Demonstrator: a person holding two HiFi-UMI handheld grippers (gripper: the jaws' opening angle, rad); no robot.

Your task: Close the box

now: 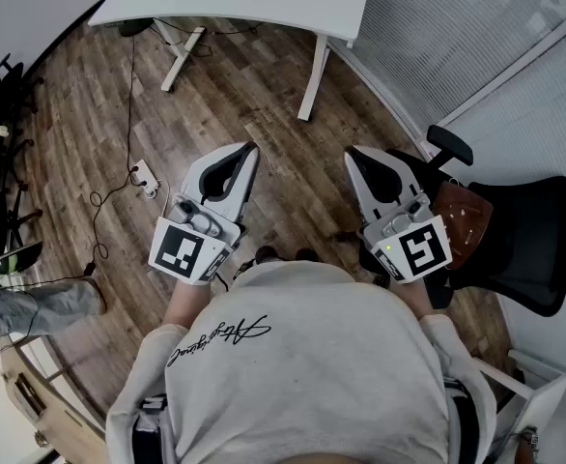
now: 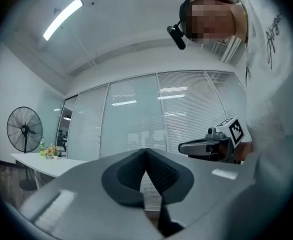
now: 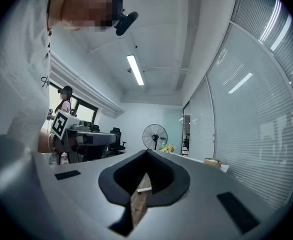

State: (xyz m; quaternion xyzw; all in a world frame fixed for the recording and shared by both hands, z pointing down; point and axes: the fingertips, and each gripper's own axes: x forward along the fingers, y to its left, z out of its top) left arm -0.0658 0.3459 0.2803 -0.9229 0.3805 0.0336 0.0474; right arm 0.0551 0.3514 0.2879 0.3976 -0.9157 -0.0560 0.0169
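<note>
left tongs (image 1: 251,148), right tongs (image 1: 352,154), closed, pointing forward

The person holds both grippers in front of the chest, side by side and apart, tips pointing far and seemingly tilted upward. The left gripper (image 1: 251,150) has its jaws pressed together on nothing, and so does the right gripper (image 1: 352,155). The left forearm (image 1: 183,305) and right forearm (image 1: 411,296) stay close to the torso.

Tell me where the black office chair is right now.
In the head view, the black office chair stands at the right, close beside the right gripper.
</note>
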